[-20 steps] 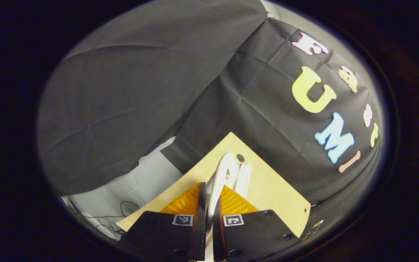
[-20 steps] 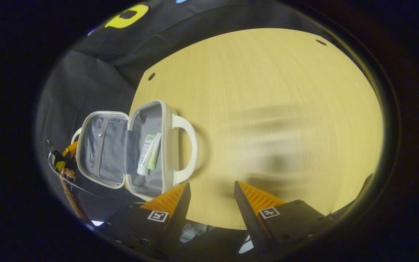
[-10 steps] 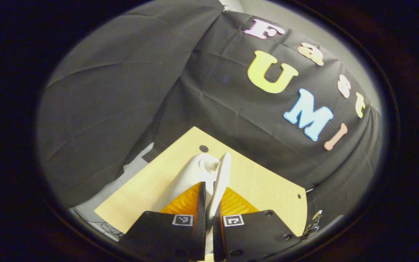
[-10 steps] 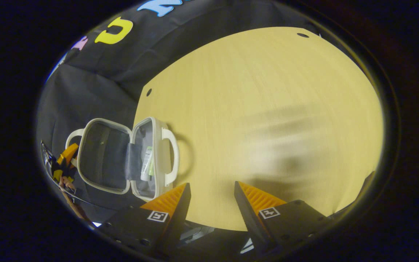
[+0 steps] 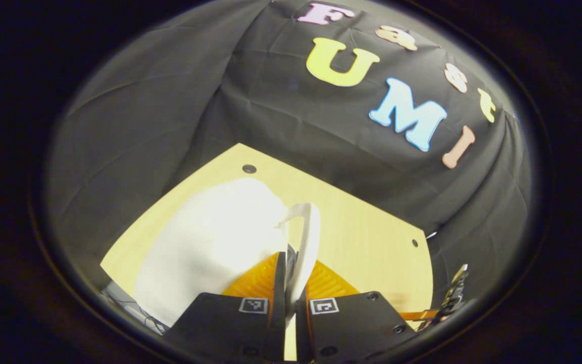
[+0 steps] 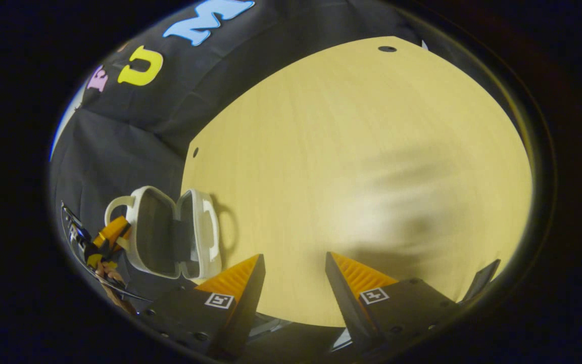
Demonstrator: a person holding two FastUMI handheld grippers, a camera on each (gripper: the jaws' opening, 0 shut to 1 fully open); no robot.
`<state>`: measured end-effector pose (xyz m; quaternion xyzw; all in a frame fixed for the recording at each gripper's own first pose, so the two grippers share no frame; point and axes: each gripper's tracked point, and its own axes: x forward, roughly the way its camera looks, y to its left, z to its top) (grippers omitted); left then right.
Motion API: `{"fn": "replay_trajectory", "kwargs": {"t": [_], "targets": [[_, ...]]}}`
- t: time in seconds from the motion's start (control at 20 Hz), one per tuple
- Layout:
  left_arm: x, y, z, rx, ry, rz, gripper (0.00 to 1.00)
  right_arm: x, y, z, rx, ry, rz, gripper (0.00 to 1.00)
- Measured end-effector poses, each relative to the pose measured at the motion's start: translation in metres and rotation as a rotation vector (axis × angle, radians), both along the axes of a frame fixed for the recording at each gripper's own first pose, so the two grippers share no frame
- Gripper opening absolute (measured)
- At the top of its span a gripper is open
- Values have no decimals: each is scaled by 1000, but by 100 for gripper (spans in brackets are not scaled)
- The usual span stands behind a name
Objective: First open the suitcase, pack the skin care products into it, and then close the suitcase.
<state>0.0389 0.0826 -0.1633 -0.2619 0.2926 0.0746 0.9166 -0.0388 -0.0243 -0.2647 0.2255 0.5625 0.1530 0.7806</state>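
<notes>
In the left gripper view my left gripper (image 5: pixel 288 275) is shut on the white handle (image 5: pixel 307 237) of the suitcase lid (image 5: pixel 210 242), whose pale outer shell spreads to the left of the fingers. In the right gripper view the small white suitcase (image 6: pixel 170 235) stands at the table's left edge, its two halves drawn into a narrow V with a dark lining between them. The left gripper (image 6: pixel 111 235) grips the lid's handle from the left there. My right gripper (image 6: pixel 293 275) hangs open over the bare wooden table (image 6: pixel 351 151), well right of the suitcase.
The light wooden table (image 5: pixel 361 247) ends close behind the suitcase at the black cloth wall (image 5: pixel 170 111). A person's hand (image 6: pixel 106 270) holds the left gripper at the lower left. Soft shadows lie on the tabletop ahead of my right gripper.
The lid has swung toward the base, so the wide-open suitcase is now a narrow V and the tubes inside are hidden. The right gripper view has drawn back from the suitcase.
</notes>
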Motion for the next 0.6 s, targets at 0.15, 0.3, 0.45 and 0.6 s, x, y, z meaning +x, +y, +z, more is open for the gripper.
{"fn": "replay_trajectory", "kwargs": {"t": [0.15,0.3,0.45,0.6], "targets": [[9,-39,-43,52,64,-56,16,1,-23,4,-12,-10,-30,75],[4,-70,-96,146,170,-168,16,6,-43,6,-7,-11,-69,75],[-15,-74,-147,250,309,-278,16,10,-47,11,3,-17,-80,75],[-29,-60,-163,293,354,-314,16,9,-37,6,-10,-23,-60,75]]}}
